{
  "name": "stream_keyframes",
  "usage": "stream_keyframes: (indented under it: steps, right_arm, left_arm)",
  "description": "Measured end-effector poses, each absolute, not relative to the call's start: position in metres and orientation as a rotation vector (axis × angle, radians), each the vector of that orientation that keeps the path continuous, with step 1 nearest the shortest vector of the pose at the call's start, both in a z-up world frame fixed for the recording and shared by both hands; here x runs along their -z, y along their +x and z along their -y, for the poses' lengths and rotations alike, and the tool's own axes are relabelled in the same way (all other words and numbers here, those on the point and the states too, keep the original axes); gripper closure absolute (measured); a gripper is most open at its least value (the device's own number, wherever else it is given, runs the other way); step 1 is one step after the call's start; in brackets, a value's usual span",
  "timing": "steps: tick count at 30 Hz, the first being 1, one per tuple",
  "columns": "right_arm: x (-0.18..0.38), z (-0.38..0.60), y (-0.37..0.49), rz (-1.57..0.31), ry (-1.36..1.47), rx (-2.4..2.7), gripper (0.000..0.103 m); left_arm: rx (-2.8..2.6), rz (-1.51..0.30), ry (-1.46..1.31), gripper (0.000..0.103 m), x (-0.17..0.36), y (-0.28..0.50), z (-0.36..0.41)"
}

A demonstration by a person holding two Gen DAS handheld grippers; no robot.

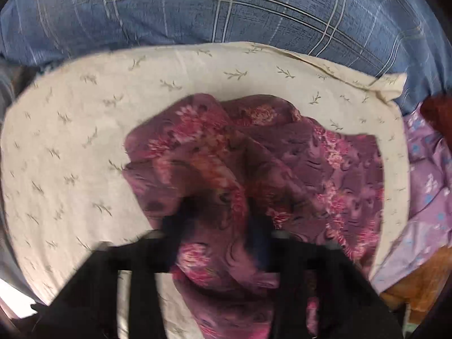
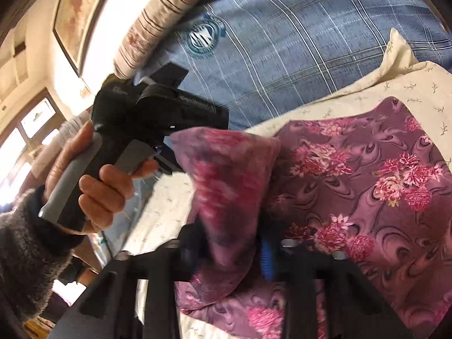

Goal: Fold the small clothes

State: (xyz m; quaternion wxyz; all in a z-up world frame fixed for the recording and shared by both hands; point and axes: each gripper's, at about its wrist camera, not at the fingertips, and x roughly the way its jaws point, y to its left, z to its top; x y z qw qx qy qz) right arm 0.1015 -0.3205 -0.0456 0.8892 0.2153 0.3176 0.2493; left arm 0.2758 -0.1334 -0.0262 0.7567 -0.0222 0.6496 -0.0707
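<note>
A purple garment with pink flowers (image 1: 325, 169) lies crumpled on a cream leaf-print cloth (image 1: 70, 141). In the left wrist view my left gripper (image 1: 220, 223) points down with a bunch of this fabric pinched between its dark fingers (image 1: 183, 217). In the right wrist view the garment (image 2: 381, 183) spreads to the right, and a fold of it rises as a ridge. My right gripper (image 2: 228, 248) is shut on the near end of that fold. A hand (image 2: 99, 192) holds the left gripper (image 2: 169, 147), which grips the fold's far end.
Blue plaid bedding (image 1: 226, 8) lies beyond the cream cloth (image 2: 367, 84). A lilac flowered cloth (image 1: 426, 169) and an orange one (image 1: 418, 282) sit at the right. A striped pillow (image 2: 158, 22), a framed picture (image 2: 76, 14) and a bright window (image 2: 28, 130) are at the left.
</note>
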Motion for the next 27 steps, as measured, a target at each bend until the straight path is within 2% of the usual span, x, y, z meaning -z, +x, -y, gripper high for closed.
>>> stream_keyframes:
  steps: [3,6,9,11,15,18,19,20,21,23,27]
  right_arm:
    - [0.045,0.331,0.100,-0.664,0.530,-0.563,0.080]
    - [0.035,0.352,0.078,-0.637,0.650,-0.627,0.081]
    - [0.030,0.374,0.044,-0.587,0.648,-0.604,0.081]
    - [0.039,0.391,0.029,-0.591,0.659,-0.552,0.081]
    - [0.105,0.421,0.022,-0.760,0.811,-0.416,0.081]
    - [0.107,0.431,0.011,-0.762,0.845,-0.429,0.077]
    - [0.101,0.433,0.007,-0.750,0.822,-0.431,0.077]
    - [0.093,0.437,0.003,-0.730,0.795,-0.432,0.076]
    - [0.084,0.442,-0.003,-0.699,0.767,-0.414,0.074]
    - [0.072,0.456,-0.012,-0.653,0.761,-0.386,0.065]
    - [0.044,0.478,-0.010,-0.559,0.760,-0.347,0.061]
  left_arm:
    - [0.187,-1.362,-0.089,0.096,0.012,0.262,0.137]
    - [0.321,-1.303,-0.156,0.096,-0.021,0.233,0.158]
    - [0.472,-1.229,-0.085,0.096,-0.047,0.200,0.204]
    - [0.523,-1.226,-0.061,0.096,-0.038,0.189,0.228]
    - [0.556,-1.326,-0.129,0.096,0.001,0.195,0.253]
    - [0.577,-1.319,-0.245,0.094,-0.005,0.190,0.236]
    - [0.597,-1.306,-0.286,0.091,-0.011,0.188,0.227]
    - [0.615,-1.285,-0.334,0.078,-0.020,0.186,0.213]
    - [0.614,-1.255,-0.375,0.050,-0.028,0.185,0.200]
    - [0.523,-1.179,-0.404,0.019,-0.039,0.180,0.168]
    - [0.446,-1.151,-0.420,0.019,-0.031,0.165,0.128]
